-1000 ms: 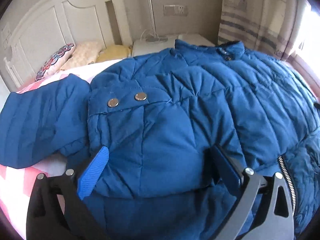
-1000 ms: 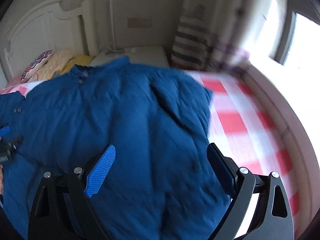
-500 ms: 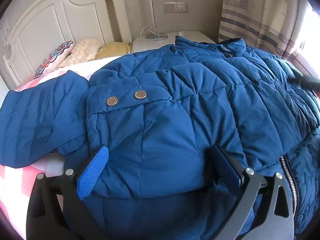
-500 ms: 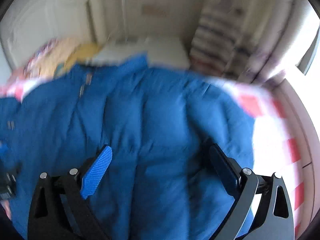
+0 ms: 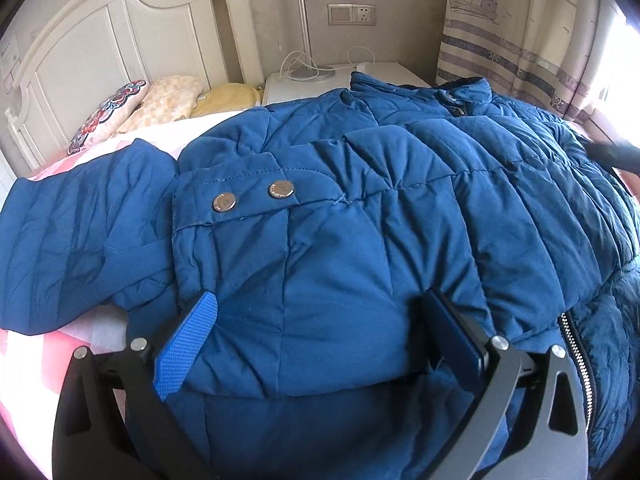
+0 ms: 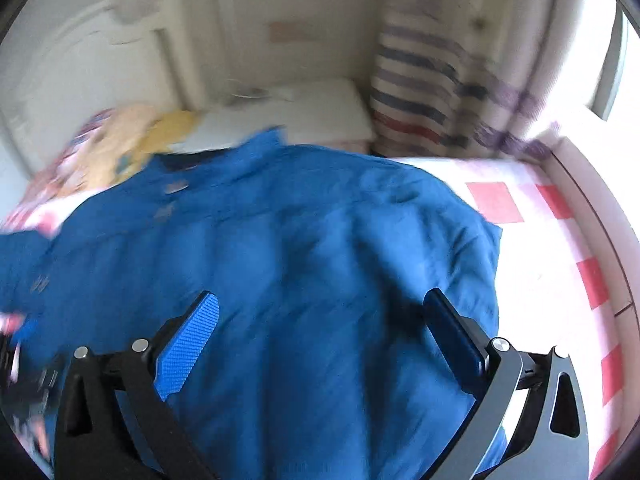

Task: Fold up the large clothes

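Note:
A large blue quilted jacket [image 5: 360, 220] lies spread on the bed, collar toward the nightstand. One sleeve [image 5: 80, 240] reaches out to the left. A flap with two metal snaps [image 5: 252, 196] sits left of centre, and a zipper [image 5: 576, 352] shows at the lower right. My left gripper [image 5: 320, 312] stands open at the jacket's near hem, with puffy fabric bulging between its wide fingers. My right gripper [image 6: 320, 312] hovers over the jacket's [image 6: 300, 260] right half, its jaws opening wide and nothing pinched. That view is blurred.
The bed has a pink-and-white checked sheet [image 6: 560, 260]. A white headboard [image 5: 100, 52] and pillows [image 5: 160, 100] are at the far left. A white nightstand [image 5: 320, 80] with a lamp pole and cables stands behind the collar. A striped curtain [image 5: 512, 40] hangs at the right.
The right view has swung across the jacket and its jaws have widened a little. A dark blurred shape has entered the left view's right edge. The left gripper has kept still.

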### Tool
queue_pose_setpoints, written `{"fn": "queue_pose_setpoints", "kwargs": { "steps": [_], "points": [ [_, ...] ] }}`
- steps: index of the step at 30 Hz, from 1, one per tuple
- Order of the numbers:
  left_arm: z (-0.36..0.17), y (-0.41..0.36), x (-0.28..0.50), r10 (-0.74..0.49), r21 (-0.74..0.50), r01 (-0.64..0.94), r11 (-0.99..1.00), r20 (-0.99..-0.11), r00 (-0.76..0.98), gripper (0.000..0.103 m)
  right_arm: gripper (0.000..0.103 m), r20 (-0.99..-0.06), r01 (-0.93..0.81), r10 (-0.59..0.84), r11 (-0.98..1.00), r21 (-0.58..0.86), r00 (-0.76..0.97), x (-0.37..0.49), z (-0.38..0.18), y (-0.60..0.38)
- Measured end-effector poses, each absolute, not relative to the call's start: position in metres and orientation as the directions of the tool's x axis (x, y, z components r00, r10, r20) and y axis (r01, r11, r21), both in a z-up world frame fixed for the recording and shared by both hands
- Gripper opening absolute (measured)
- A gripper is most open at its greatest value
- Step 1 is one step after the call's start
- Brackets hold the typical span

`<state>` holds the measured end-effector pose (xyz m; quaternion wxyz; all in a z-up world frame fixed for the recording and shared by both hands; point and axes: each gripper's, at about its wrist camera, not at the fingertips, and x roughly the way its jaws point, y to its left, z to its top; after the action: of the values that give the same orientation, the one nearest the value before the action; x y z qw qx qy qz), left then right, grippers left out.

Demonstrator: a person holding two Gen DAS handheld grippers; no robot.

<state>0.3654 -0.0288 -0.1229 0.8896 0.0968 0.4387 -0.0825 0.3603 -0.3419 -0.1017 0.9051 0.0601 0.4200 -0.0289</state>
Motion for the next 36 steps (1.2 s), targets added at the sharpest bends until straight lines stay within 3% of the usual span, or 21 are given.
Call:
{"fn": "queue_pose_setpoints", "kwargs": {
  "steps": [5, 8, 11, 14, 18, 21, 26, 27, 28, 29, 30, 31, 36],
  "points": [
    [-0.123, -0.028, 0.365, -0.063, 0.098, 0.232, 0.968, -0.797, 0.601, 0.101, 0.098, -0.803, -0.012, -0.048, 0.998, -0.069, 0.595, 0.325, -0.13, -0.301],
    [-0.115, -0.018, 0.36, -0.11, 0.039, 0.22, 0.975, -0.774, 0.624, 0.1, 0.098, -0.79, 0.007, -0.053, 0.998, -0.062, 0.611, 0.324, -0.13, -0.303],
    [-0.086, 0.032, 0.345, -0.264, -0.186, 0.187, 0.965, -0.686, 0.678, 0.099, 0.098, -0.748, 0.045, -0.046, 0.999, -0.022, 0.662, 0.314, -0.124, -0.312],
    [-0.059, 0.113, 0.332, -0.23, -0.349, 0.005, 0.937, -0.606, 0.761, 0.099, 0.098, -0.751, 0.047, -0.02, 0.999, 0.015, 0.66, 0.313, -0.13, -0.32],
    [-0.061, 0.25, 0.306, -0.171, -0.653, -0.244, 0.717, -0.503, 0.847, 0.099, 0.098, -0.752, 0.043, -0.02, 0.999, 0.011, 0.659, 0.316, -0.132, -0.317],
    [-0.074, 0.33, 0.3, -0.109, -0.739, -0.38, 0.557, -0.518, 0.848, 0.099, 0.098, -0.748, 0.033, -0.006, 0.999, 0.021, 0.664, 0.315, -0.131, -0.316],
    [-0.084, 0.396, 0.325, -0.123, -0.806, -0.4, 0.437, -0.494, 0.861, 0.097, 0.098, -0.741, 0.033, 0.031, 0.997, 0.072, 0.671, 0.312, -0.131, -0.322],
    [-0.083, 0.403, 0.333, -0.121, -0.803, -0.398, 0.443, -0.494, 0.861, 0.094, 0.098, -0.74, 0.033, 0.031, 0.997, 0.072, 0.671, 0.311, -0.131, -0.322],
    [-0.083, 0.406, 0.339, -0.121, -0.799, -0.395, 0.453, -0.494, 0.861, 0.072, 0.098, -0.74, 0.033, 0.031, 0.997, 0.071, 0.672, 0.311, -0.13, -0.322],
    [-0.084, 0.41, 0.348, -0.139, -0.806, -0.37, 0.463, -0.478, 0.867, 0.057, 0.098, -0.736, 0.031, 0.033, 0.997, 0.074, 0.676, 0.311, -0.13, -0.323],
    [-0.088, 0.411, 0.356, -0.159, -0.805, -0.379, 0.458, -0.493, 0.855, 0.026, 0.098, -0.733, 0.031, 0.036, 0.997, 0.077, 0.679, 0.31, -0.13, -0.323],
    [-0.091, 0.409, 0.359, -0.16, -0.798, -0.399, 0.451, -0.512, 0.844, 0.007, 0.098, -0.728, 0.033, 0.038, 0.996, 0.083, 0.685, 0.309, -0.129, -0.324],
    [-0.045, 0.335, 0.341, -0.084, -0.725, -0.289, 0.625, -0.431, 0.899, 0.005, 0.098, -0.696, 0.098, -0.039, 0.994, 0.044, 0.717, 0.302, -0.123, -0.324]
  ]
}}
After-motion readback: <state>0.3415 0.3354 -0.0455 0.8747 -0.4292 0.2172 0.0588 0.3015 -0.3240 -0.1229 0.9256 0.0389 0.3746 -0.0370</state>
